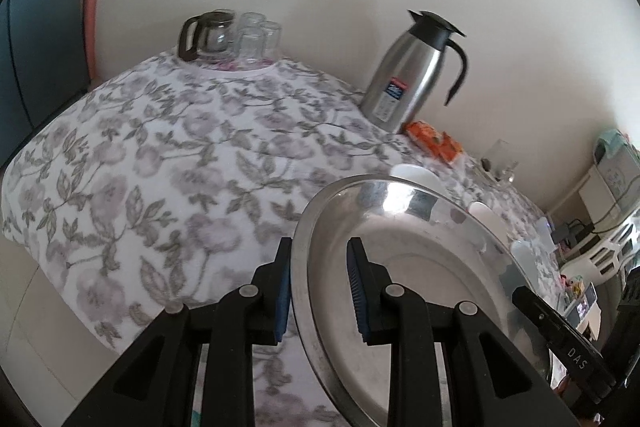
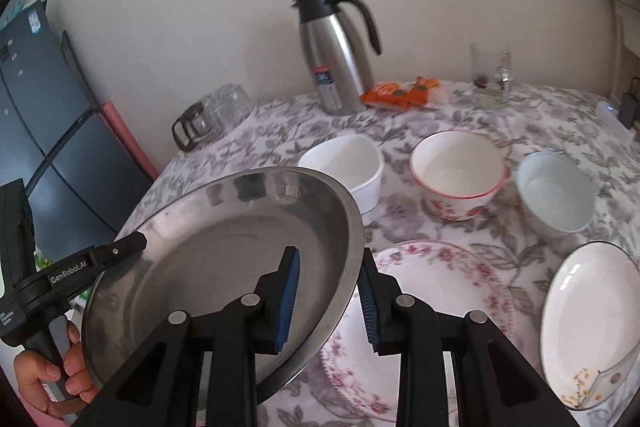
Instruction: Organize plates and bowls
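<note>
Steel plate (image 2: 224, 251) held tilted above surface (image 2: 420, 223), off cloth, over near left part. Left gripper (image 1: 318, 291) jaws clenched on plate's left rim; right gripper (image 2: 328, 301) jaws clenched on right rim. Floral plate (image 2: 436, 291) flat near front edge, partly under steel plate. White oval dish (image 2: 588, 319) toward right edge. Three bowls mid-surface: white (image 2: 348, 163), red-rimmed (image 2: 460, 171), pale blue (image 2: 556, 191). Steel thermos jug (image 2: 336, 55) at back edge.

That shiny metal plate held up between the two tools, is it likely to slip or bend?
The steel plate looks rigid, so it probably won't flex. Its polished rim seems slippery, which may be why the left gripper and the right gripper each pinch an opposite edge. It looks thin, so likely light, and would clatter rather than break.
</note>
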`<state>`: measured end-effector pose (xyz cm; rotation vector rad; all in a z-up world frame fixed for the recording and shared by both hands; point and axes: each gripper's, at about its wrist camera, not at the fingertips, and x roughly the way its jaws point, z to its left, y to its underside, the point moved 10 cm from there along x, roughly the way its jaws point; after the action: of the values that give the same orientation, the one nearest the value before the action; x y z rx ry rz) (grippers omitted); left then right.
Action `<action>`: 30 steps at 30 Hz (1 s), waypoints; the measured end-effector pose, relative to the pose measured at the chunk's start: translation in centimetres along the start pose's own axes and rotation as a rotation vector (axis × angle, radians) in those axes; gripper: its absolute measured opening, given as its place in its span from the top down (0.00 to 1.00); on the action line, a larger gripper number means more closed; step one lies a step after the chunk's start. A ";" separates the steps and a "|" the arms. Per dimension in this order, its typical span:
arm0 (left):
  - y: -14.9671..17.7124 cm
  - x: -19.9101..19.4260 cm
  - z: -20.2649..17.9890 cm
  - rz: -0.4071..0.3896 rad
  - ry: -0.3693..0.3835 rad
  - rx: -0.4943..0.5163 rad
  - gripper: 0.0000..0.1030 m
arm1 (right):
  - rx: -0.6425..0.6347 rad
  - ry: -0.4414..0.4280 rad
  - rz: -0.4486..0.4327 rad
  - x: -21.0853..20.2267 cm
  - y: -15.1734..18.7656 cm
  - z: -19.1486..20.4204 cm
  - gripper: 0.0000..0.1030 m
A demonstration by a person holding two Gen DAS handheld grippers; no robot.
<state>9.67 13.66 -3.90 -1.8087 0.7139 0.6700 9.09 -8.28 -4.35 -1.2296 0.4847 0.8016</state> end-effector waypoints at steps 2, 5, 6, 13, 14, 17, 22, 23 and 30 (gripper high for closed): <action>-0.1 -0.1 -1.3 -0.001 0.012 0.015 0.74 | 0.016 0.007 -0.016 -0.7 -0.2 -0.8 0.70; -0.2 -0.3 -3.2 -0.006 0.024 0.046 0.74 | 0.049 0.019 -0.039 -1.8 -0.5 -2.3 0.70; -0.2 -0.4 -3.9 -0.007 0.026 0.058 0.74 | 0.062 0.026 -0.049 -2.2 -0.7 -3.0 0.70; 0.5 -0.1 -8.7 0.007 0.066 0.115 0.74 | 0.140 0.065 -0.103 -4.6 -0.8 -7.3 0.70; 0.6 0.1 -9.4 0.010 0.070 0.125 0.74 | 0.155 0.072 -0.111 -5.0 -0.8 -8.0 0.70; 1.2 0.4 -11.4 0.016 0.078 0.152 0.74 | 0.186 0.093 -0.129 -5.8 -0.6 -9.8 0.70; 2.2 1.2 -14.4 0.037 0.111 0.166 0.74 | 0.262 0.117 -0.151 -7.1 -0.1 -13.3 0.70; 2.4 1.4 -14.9 0.039 0.115 0.169 0.74 | 0.273 0.122 -0.152 -7.2 0.1 -13.7 0.70; 3.7 3.1 -17.2 0.075 0.127 0.179 0.74 | 0.336 0.158 -0.130 -7.3 1.7 -16.7 0.70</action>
<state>11.00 -4.11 -3.05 -1.6768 0.9017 0.5262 4.60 -25.97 -5.00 -1.0026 0.6337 0.4903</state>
